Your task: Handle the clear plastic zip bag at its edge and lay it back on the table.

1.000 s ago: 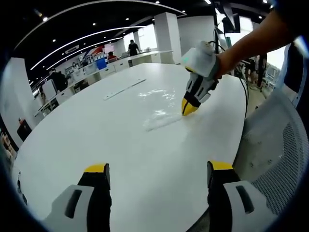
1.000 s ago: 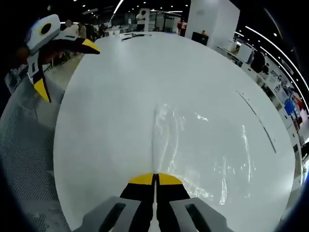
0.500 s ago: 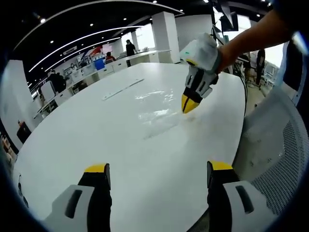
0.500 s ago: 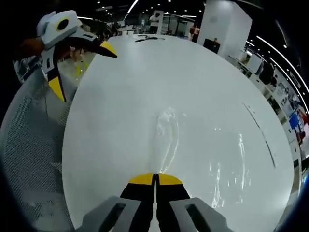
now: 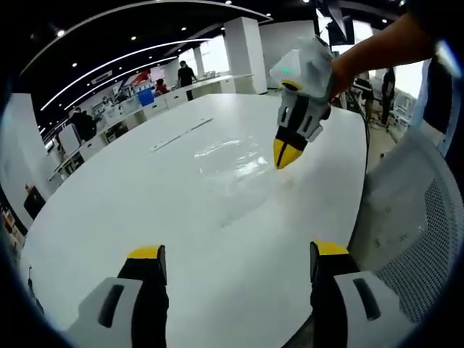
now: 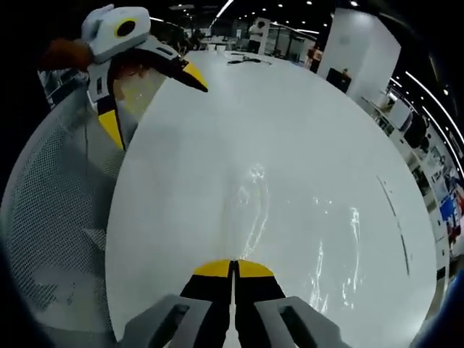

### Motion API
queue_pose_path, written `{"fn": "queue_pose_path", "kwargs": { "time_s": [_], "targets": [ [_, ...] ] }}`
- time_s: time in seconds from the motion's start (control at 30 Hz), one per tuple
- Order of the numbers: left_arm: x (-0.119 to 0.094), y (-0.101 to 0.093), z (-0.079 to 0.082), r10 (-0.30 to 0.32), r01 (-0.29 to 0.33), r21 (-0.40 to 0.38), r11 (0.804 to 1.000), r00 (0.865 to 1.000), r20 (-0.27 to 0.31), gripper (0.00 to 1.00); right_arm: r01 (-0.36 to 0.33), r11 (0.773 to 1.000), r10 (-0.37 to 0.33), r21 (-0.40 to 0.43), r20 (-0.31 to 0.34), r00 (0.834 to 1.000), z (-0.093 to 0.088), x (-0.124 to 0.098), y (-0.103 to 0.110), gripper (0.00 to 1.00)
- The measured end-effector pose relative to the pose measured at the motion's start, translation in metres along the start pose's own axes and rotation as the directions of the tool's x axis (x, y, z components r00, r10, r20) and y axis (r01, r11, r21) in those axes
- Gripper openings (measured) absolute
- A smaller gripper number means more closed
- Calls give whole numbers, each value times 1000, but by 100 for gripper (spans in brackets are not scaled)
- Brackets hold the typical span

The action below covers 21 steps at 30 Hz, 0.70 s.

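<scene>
— Where is the zip bag (image 6: 250,206)?

— Straight ahead of the right gripper (image 6: 233,270). In the right gripper view its two yellow-tipped jaws are pressed together on the bag's near edge, and the clear film runs away from the tips over the white table (image 6: 304,123). In the left gripper view the same gripper (image 5: 285,154) points down at the table with its tips closed, and the bag (image 5: 235,163) spreads out from them, away from the person's arm.

— Is the pinched edge lifted off the table?

— Hard to say. The film is nearly invisible against the white top; only glints and a crease give it away, so its far outline cannot be traced.

— And the left gripper (image 5: 235,254)?

— Its jaws stand wide apart with nothing between them, well short of the bag. In the right gripper view it (image 6: 145,98) hangs off to the left beyond the table's rim, above a mesh chair (image 6: 51,239).

— Anything cut off?

— The chair is cropped by the frame, and the person's arm (image 5: 380,47) leaves the picture at the upper corner.
</scene>
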<state>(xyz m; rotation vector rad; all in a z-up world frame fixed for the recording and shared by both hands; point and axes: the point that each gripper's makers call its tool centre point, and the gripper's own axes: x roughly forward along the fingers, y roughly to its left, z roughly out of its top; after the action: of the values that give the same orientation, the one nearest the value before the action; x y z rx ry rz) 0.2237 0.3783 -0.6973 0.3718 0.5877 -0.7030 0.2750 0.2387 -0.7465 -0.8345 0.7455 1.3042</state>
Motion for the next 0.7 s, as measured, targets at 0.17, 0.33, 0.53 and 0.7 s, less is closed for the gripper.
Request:
{"fn": "queue_pose_path", "kwargs": {
  "time_s": [0.17,0.33,0.53,0.7],
  "targets": [
    [2,0,1,-5,5,6,1000,1000,1,79,-12,999,12,-46,8,1000,6,-4,4,0],
    [4,0,0,-11,11,16,1000,1000,-1,78,-23,995,24,-95,9,1000,12,-7,7,0],
    [4,-4,2,-19,19,32,999,1000,-1,75,-26,991,27,-128,7,1000,17,-10,9,0],
    [5,-4,4,-24,24,50,998,1000,1,73,-25,988,27,-150,12,1000,21,-13,9,0]
  ]
}}
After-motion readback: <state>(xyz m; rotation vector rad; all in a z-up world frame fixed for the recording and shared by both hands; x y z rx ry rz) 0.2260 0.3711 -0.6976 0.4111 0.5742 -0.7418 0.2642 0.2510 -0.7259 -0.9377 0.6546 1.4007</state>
